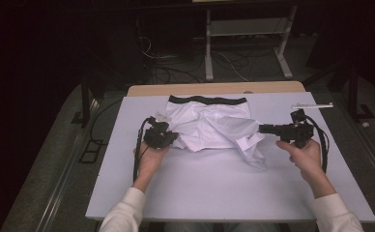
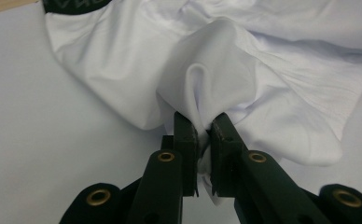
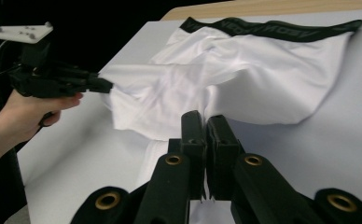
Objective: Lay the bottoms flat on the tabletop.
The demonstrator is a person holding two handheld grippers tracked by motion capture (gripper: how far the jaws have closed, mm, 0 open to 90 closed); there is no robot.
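White shorts (image 1: 209, 123) – black waistband, crumpled, bunched up at both pinched hems

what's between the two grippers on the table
The white shorts span the whole stretch: the left gripper pinches one edge, the right gripper the other. The high view shows it.

Both grippers' fingers (image 2: 188, 135) clamped shut

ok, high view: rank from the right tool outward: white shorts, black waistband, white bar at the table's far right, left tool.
1. white shorts: pinched in the right tool, at its tip.
2. white bar: just beyond it, far right edge.
3. black waistband: far side, centre.
4. left tool: across the shorts, on the left.
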